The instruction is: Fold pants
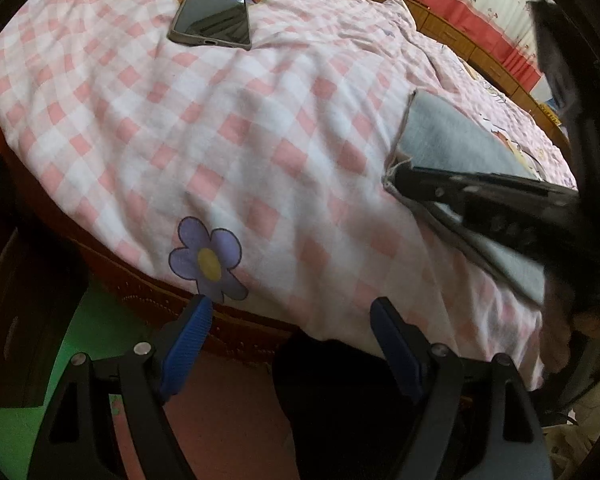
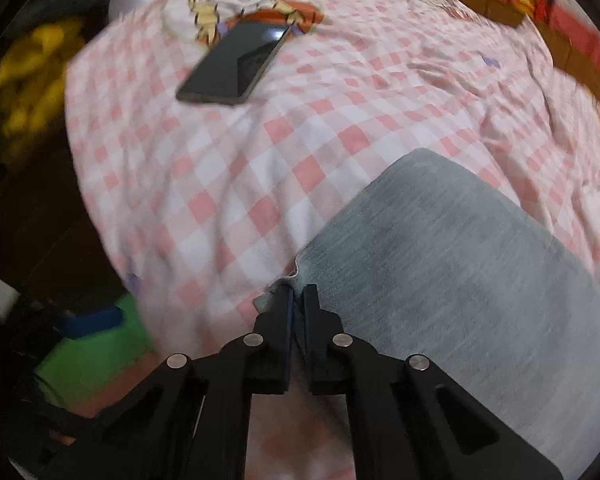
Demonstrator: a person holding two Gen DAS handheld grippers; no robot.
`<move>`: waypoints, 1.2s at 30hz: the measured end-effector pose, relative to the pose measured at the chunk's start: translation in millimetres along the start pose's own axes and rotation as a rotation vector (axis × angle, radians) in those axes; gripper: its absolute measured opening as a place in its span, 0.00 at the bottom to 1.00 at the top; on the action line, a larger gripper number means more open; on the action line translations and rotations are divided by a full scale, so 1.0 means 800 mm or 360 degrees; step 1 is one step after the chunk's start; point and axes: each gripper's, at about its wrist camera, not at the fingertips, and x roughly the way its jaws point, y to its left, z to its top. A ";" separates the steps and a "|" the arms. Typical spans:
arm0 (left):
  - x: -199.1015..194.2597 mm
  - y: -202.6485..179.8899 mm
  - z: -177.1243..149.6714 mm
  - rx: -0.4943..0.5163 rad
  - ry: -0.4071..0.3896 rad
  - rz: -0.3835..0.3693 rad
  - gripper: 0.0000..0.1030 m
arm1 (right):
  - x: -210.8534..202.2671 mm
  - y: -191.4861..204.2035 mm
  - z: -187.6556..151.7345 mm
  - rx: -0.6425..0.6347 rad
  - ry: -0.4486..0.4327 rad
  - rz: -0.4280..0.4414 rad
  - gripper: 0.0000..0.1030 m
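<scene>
Right gripper [image 2: 298, 294] has its jaws closed almost fully together on a frayed corner of the grey pants [image 2: 452, 264], pinching the hem where it lies near the front edge of the bed [image 1: 204, 152]. Left gripper [image 1: 290, 312] hangs wide open and holds nothing, hovering just off that front edge, over the purple flower [image 1: 208, 260] printed on the pink checked cover. From the left wrist view the pants [image 1: 452, 148] lie toward the right side of the bed as a compact stack with at least two layers showing at the edge, so some folding looks already done. How many folds remain is hard to judge, since much of the garment runs out of view; at least one more fold seems likely. A phone [image 1: 212, 16] rests well apart, toward the far side of the bed.
</scene>
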 end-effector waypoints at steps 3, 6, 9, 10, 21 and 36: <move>0.002 0.000 0.001 -0.0006 0.0000 0.0011 0.82 | -0.001 0.007 0.005 -0.0069 -0.0002 -0.0007 0.05; 0.005 -0.004 0.001 -0.0008 0.0013 0.0016 0.82 | 0.027 0.003 0.004 -0.0027 0.0119 0.0039 0.14; -0.001 -0.013 0.003 0.0032 0.0001 0.0033 0.82 | 0.013 0.002 0.004 0.0031 0.0093 0.0125 0.18; -0.007 -0.016 0.005 0.0044 -0.0020 0.0042 0.82 | 0.003 0.002 0.004 0.0028 0.0086 0.0168 0.18; -0.043 -0.100 0.057 0.0261 -0.0184 -0.0082 0.82 | -0.139 -0.109 -0.061 0.0147 -0.0098 -0.0301 0.30; 0.070 -0.235 0.128 0.0535 -0.0066 -0.0289 0.82 | -0.160 -0.292 -0.132 0.0741 -0.0079 -0.0607 0.30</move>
